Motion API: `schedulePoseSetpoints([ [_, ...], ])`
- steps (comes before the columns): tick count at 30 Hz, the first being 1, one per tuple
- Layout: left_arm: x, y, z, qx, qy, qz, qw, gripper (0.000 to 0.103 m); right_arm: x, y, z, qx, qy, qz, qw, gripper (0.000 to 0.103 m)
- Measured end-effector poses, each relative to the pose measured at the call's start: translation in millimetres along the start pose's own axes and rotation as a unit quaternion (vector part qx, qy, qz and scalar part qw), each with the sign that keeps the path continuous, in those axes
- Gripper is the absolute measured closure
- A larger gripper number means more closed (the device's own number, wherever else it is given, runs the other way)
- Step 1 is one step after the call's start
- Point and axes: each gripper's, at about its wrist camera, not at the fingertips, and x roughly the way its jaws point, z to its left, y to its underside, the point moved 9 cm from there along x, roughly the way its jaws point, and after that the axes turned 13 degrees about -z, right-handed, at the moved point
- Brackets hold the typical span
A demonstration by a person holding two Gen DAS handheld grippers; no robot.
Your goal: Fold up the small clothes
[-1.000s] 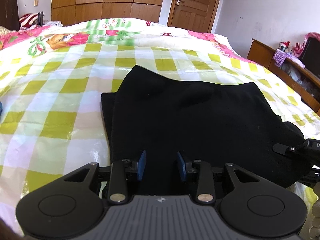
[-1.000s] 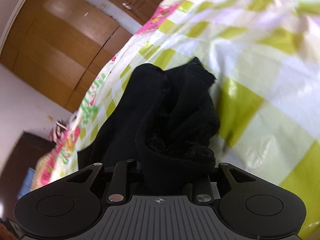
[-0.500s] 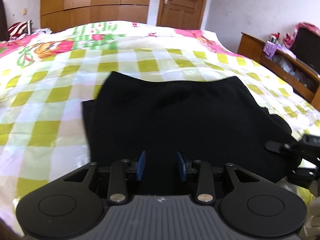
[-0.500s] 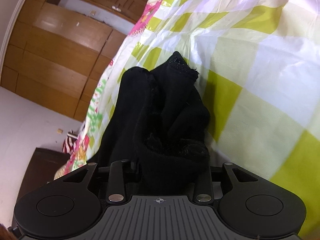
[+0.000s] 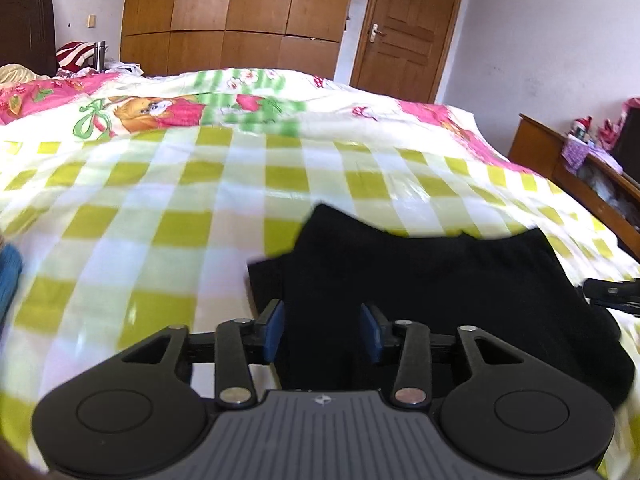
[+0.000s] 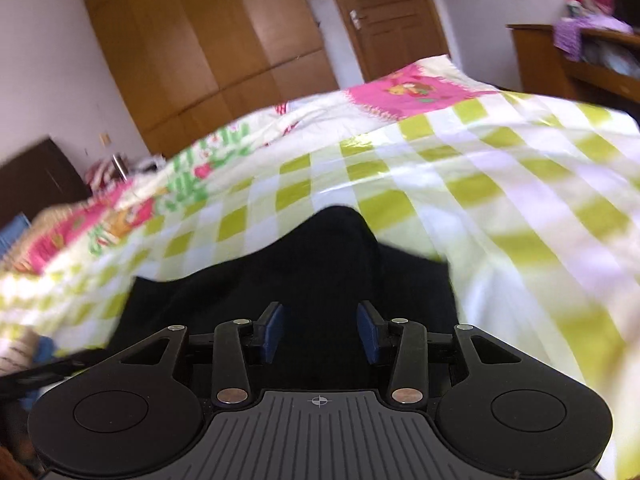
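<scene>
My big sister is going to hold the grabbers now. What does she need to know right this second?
Left gripper: jaws apart, just been opening, nothing pinched; the cloth lies under them.
Right gripper: jaws apart, just been opening, has let go of the bunched cloth.
The black garment lies folded over on the green-checked bedspread, in front of both grippers.
Done: one fold is laid down, both grips released.
Left: check that the edges line up, smooth it, and probably fold once more if it looks too big. A blue item sits at the left edge; too little shows to name it.
</scene>
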Motion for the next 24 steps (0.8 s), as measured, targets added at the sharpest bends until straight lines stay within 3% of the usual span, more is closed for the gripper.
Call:
schedulePoseSetpoints([
  [4,41.9,-4.4,12.0,0.007,-0.018,0.015,0.9997,0.043,62.1,-0.7,0.4,-0.048,0.013,0.022,0.999,0.062],
  [8,72.3,0.5,11.7,0.006,-0.004,0.042,0.9991,0.044,83.1,3.8,0.2,-0.059,0.02,0.03,0.998,0.062],
  [11,76.4,-1.5,6.3,0.017,0.001,0.043,0.9989,0.075,80.9,-1.1,-4.5,-0.051,0.024,0.028,0.998,0.068],
  [13,69.2,-7.2,2.9,0.022,0.004,0.028,0.9993,0.078,72.1,-12.8,-7.1,-0.03,0.016,0.007,0.999,0.068],
  [14,65.9,-9.5,1.0,0.026,0.006,0.022,0.9994,0.079,67.1,-18.1,-7.9,-0.032,0.018,-0.005,0.999,0.06],
  [17,61.3,-13.3,-4.7,0.03,0.023,0.017,0.9991,0.08,68.5,-26.4,-11.1,-0.06,0.027,-0.016,0.998,0.052],
  [21,68.8,-12.7,-5.6,0.028,0.026,0.027,0.9989,0.08,96.1,-13.3,-10.2,-0.06,0.006,0.043,0.997,0.049],
  [22,70.5,-12.7,-5.0,0.026,0.026,0.028,0.9989,0.08,101.3,-12.6,-10.6,-0.059,0.008,0.046,0.997,0.05],
  [23,71.4,-13.0,-4.2,0.023,0.025,0.029,0.999,0.08,104.4,-13.4,-10.6,-0.056,0.008,0.046,0.997,0.061],
  [24,71.5,-13.9,-3.4,0.019,0.026,0.029,0.9991,0.081,104.9,-16.5,-11.7,-0.053,0.013,0.042,0.998,0.083],
])
